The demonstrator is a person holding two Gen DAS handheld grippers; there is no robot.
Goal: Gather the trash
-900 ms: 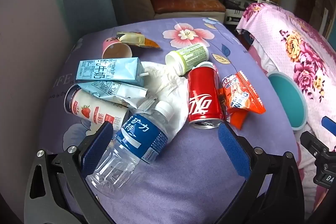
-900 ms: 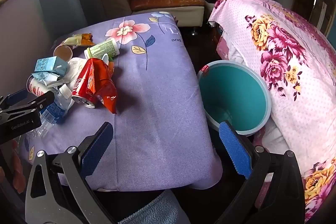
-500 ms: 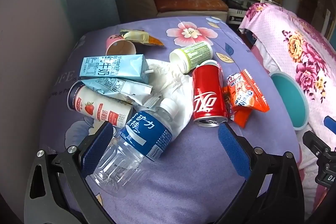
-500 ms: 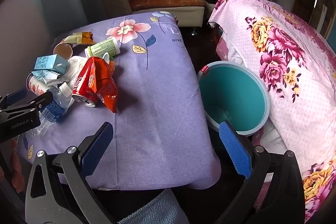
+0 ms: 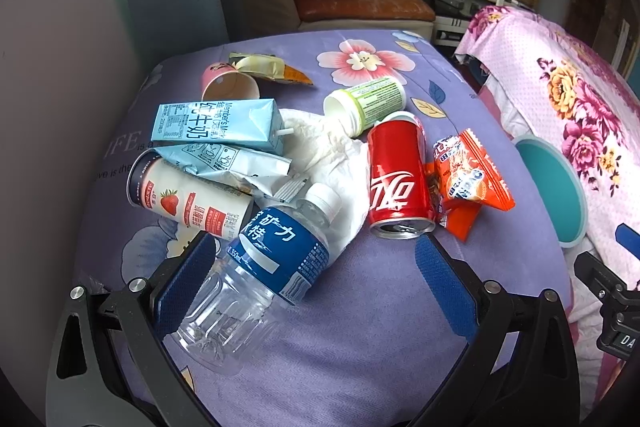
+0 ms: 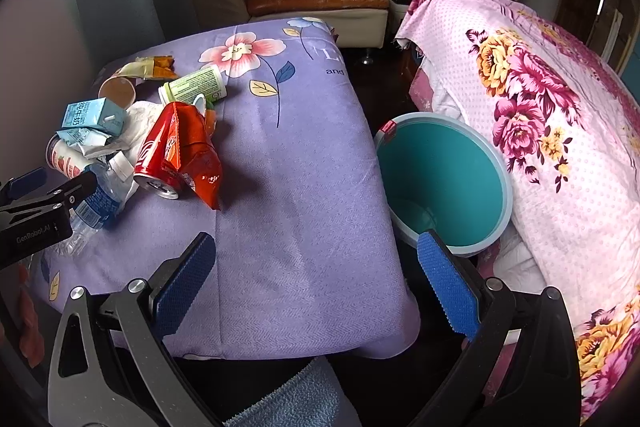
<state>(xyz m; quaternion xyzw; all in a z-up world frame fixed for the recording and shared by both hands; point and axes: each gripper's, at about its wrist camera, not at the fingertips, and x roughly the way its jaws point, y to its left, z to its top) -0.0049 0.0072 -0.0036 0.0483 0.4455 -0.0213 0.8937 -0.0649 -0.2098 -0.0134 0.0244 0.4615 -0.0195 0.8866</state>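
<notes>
Purple flowered cloth (image 5: 380, 327) covers the surface where your trash pile sits, and the red cola can (image 5: 396, 179) at its middle is the handiest landmark. Just left of the can lies crumpled white paper (image 5: 332, 147), and on the near-left the clear water bottle (image 5: 264, 267) with a blue label lies on its side, cap pointing toward the can. Beyond the bottle, further left of the can, lie a strawberry drink bottle (image 5: 188, 199), a flattened carton (image 5: 224, 163) and a light blue milk carton (image 5: 220, 125). Behind the can lies a green-labelled white tub (image 5: 368, 103); further back-left are a pink paper cup (image 5: 228, 87) and a yellow wrapper (image 5: 264, 67). An orange snack packet (image 5: 468, 175) touches the can's right side.

Your left gripper (image 5: 308, 283) is spread wide and grasps nothing; its left pad sits just beside the bottle's clear body, the right pad near the can's open end.

Your right gripper (image 6: 316, 275) is likewise spread wide and empty, hanging over bare cloth well to the right of the can (image 6: 160, 163). The teal bin (image 6: 444, 183) stands off the cloth's edge, further right of the can, against a pink flowered cover (image 6: 560, 131).
</notes>
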